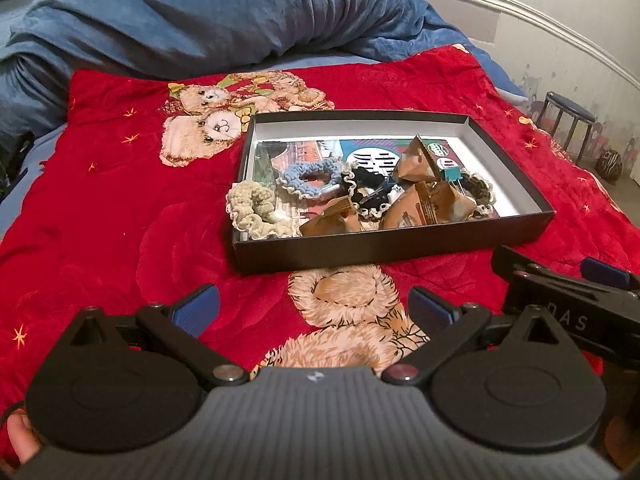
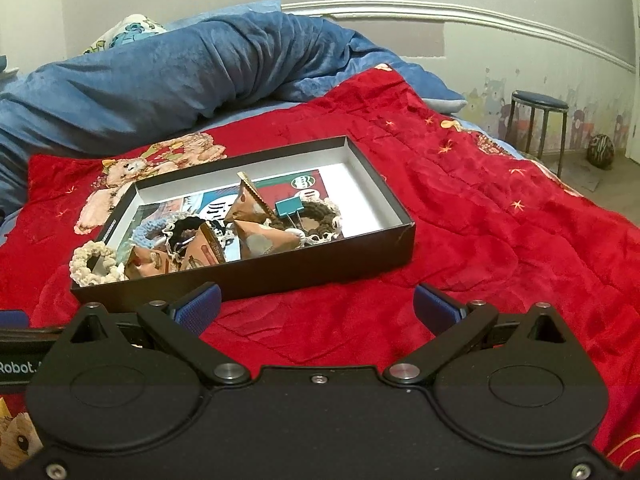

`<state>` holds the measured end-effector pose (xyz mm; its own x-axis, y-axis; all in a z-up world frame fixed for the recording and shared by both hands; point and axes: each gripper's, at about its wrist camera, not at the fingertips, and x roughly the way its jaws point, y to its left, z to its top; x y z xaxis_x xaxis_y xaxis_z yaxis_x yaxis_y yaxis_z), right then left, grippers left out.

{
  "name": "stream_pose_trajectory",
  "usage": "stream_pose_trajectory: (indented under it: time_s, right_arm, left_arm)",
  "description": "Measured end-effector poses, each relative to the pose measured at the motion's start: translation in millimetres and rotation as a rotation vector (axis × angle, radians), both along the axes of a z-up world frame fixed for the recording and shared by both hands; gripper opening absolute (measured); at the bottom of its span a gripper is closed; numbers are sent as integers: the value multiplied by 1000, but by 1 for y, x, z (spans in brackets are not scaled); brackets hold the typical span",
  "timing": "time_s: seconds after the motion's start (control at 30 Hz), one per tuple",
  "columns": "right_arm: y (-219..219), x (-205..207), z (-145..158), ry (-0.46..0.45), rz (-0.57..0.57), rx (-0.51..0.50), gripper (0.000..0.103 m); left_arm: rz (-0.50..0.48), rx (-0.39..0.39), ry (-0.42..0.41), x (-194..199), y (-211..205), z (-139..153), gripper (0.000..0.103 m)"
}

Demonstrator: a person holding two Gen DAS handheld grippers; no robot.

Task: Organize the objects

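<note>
"DAS" on right tongs (partial)

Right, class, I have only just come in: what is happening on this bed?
A person holds two grippers over a red blanket. Both the left gripper and the right gripper are open and hold nothing. Ahead lies a shallow black box containing crocheted scrunchies, brown pyramid packets and a teal binder clip. Nothing is being touched.

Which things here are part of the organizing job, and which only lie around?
Job: black box; cream scrunchie; blue scrunchie; brown packets; teal binder clip.
Lying about: blue blanket; red quilt; stool.
</note>
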<state>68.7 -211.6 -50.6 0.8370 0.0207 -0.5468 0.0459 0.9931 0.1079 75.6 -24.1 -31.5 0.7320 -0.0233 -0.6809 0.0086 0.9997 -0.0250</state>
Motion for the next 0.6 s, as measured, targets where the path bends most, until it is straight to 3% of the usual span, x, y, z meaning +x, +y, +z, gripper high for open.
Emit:
stream_pose_trajectory:
  time_s: [0.4, 0.6]
  right_arm:
    - [0, 0, -1, 3, -3, -1, 103]
    - [2, 16, -18, 68, -18, -49, 103]
  left_arm:
    - [1, 7, 14, 0, 1, -2, 103]
    - [16, 35, 42, 8, -3, -11, 103]
